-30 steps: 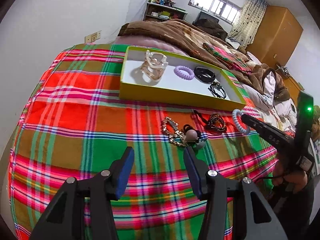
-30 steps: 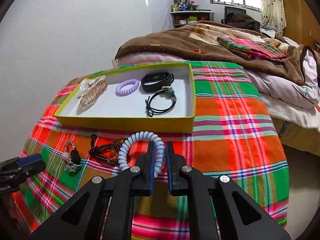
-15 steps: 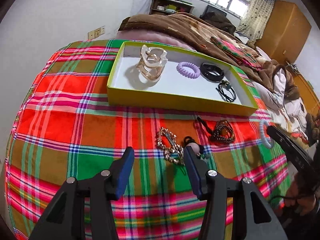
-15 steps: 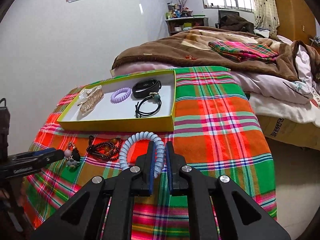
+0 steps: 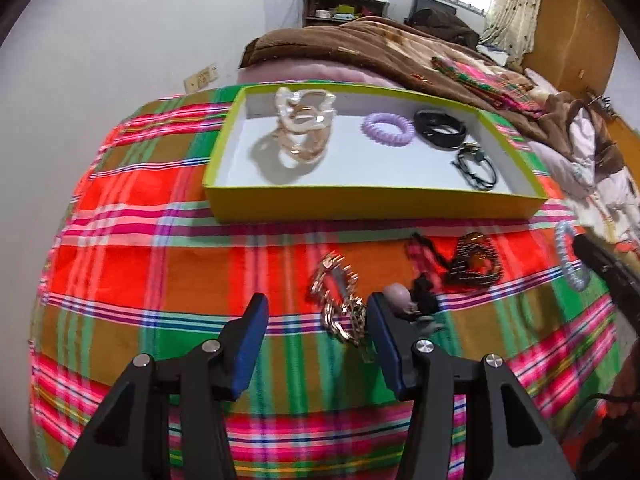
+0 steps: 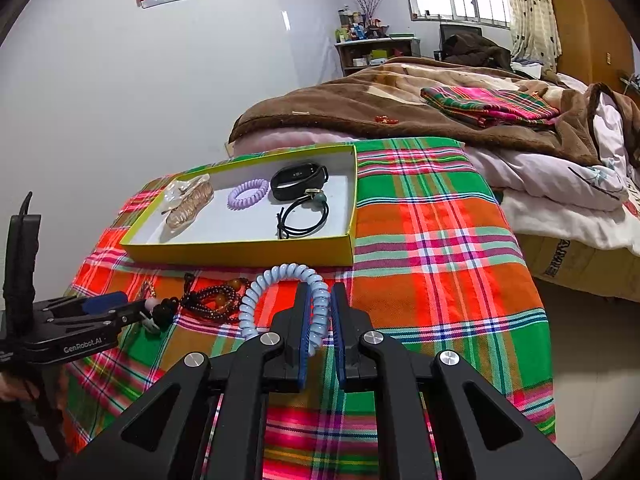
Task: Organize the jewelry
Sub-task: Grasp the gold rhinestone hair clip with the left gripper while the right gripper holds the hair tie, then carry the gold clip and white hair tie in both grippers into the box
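Note:
My left gripper [image 5: 316, 307] is open and low over the plaid cloth. A gold chain bracelet [image 5: 338, 309] lies between its fingers, close to the right one. Just right of that finger sit a pink-bead hair tie [image 5: 402, 300] and a brown bead bracelet [image 5: 474, 261]. My right gripper [image 6: 320, 300] is shut on a light blue coil hair tie [image 6: 276, 278], held above the cloth before the yellow-green tray [image 6: 240, 251]. The tray holds a clear hair claw [image 5: 304, 132], a purple coil tie [image 5: 388, 130], a black band [image 5: 440, 130] and a black hair tie [image 5: 476, 165].
The plaid cloth [image 6: 432, 248] covers the work surface, which drops off at the right to the floor [image 6: 592, 344]. Behind the tray a bed carries a brown blanket [image 6: 360, 114] and a folded plaid cloth [image 6: 488, 106]. A white wall stands to the left.
My left gripper has come forward and down toward the gold chain, which now lies between its fingers. The right gripper has stayed about where it was, still gripping the blue coil tie.

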`<control>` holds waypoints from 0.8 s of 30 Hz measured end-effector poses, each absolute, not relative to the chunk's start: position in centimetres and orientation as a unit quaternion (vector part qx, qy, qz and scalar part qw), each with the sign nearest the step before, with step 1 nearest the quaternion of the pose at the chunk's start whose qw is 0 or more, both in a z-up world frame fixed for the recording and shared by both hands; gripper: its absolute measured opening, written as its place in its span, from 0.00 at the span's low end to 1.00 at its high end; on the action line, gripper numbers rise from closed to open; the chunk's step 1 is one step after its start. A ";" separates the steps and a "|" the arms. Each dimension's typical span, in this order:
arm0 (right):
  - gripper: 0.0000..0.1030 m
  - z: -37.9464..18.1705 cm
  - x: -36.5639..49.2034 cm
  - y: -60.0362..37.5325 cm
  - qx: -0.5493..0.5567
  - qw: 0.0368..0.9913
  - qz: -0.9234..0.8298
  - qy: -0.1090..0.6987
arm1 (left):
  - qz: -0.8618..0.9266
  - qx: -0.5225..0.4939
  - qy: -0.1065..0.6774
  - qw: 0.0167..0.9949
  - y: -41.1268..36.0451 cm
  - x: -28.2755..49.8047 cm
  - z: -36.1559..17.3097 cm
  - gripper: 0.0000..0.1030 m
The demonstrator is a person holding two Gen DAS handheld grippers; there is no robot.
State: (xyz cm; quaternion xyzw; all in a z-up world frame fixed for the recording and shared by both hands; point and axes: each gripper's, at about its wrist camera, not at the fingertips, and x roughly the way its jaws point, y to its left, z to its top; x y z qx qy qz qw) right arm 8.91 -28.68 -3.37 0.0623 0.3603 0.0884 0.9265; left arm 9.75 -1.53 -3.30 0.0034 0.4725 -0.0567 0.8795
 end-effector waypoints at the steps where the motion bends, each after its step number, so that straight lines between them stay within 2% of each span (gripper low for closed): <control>1: 0.10 -3.3 8.9 -28.7 0.062 0.927 0.089 0.360 | -0.057 0.000 0.473 0.879 -1.3 9.7 -3.3 0.51; 5: 0.10 -3.3 8.9 -28.6 0.062 0.927 0.090 0.359 | -0.061 -0.004 0.471 0.880 -1.0 9.4 -3.2 0.44; 11: 0.10 -3.2 8.8 -28.6 0.061 0.927 0.090 0.359 | -0.072 -0.003 0.471 0.879 -1.9 10.6 -3.2 0.42; 12: 0.10 -3.2 8.8 -28.7 0.062 0.927 0.090 0.359 | -0.074 0.001 0.470 0.879 -2.0 10.6 -3.2 0.39; 14: 0.10 -3.2 8.9 -28.6 0.062 0.927 0.090 0.360 | -0.074 0.003 0.470 0.880 -2.1 10.5 -3.2 0.26; 24: 0.10 -3.2 8.8 -28.4 0.059 0.927 0.090 0.360 | -0.080 -0.002 0.466 0.881 -1.9 10.3 -2.9 0.25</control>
